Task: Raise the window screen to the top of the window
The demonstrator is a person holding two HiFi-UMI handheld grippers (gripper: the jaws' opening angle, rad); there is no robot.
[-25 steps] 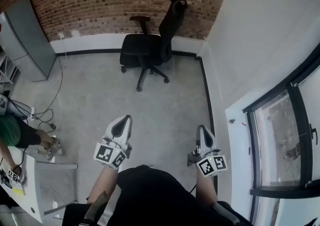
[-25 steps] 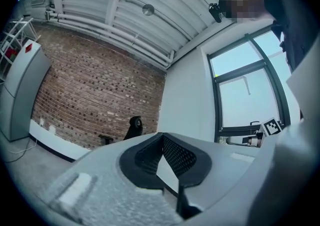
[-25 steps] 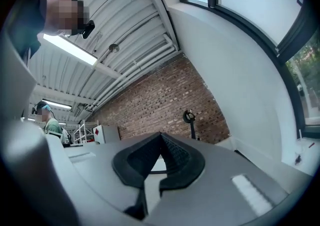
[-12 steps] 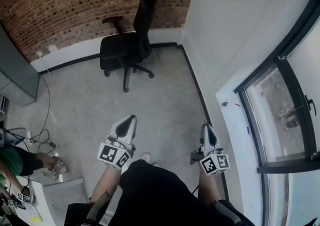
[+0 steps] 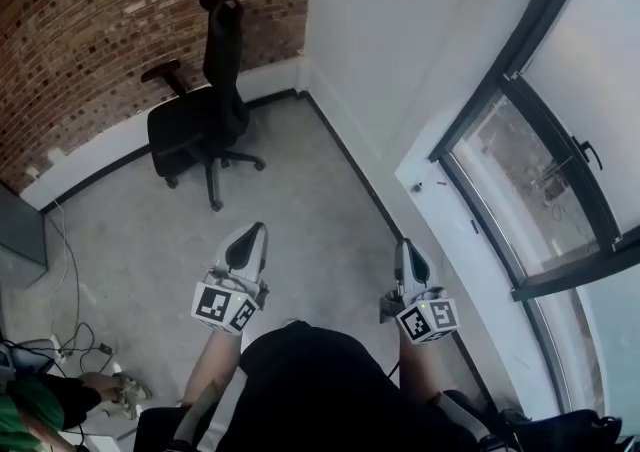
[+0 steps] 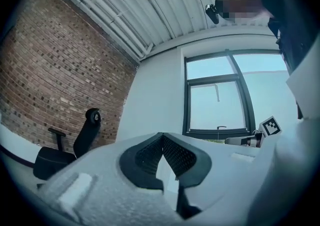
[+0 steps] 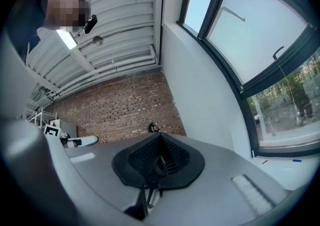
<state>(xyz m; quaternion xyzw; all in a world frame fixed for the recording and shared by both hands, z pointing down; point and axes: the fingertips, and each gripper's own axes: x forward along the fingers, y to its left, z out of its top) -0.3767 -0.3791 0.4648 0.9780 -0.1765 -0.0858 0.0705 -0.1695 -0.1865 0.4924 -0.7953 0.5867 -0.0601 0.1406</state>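
The window screen cannot be told apart from the glass in any view. Its one window sits in the white wall at the right of the head view, with a dark frame and one dark handle on the inner sash. Through the lower pane some outdoor ground shows, and the panes above it are pale.

There are two grippers, both well short of the window and held low in front of the person. The right gripper is the nearer one, just inside the foot of the white wall. Its jaws are pressed together with nothing between them, and it carries one marker cube. The left gripper is out over the grey concrete floor. Its jaws are likewise closed and empty, and it carries one marker cube of its own.

Farther off, one black office chair stands in front of the brick wall. A few loose cables lie on the floor at the lower left, next to one other person's foot
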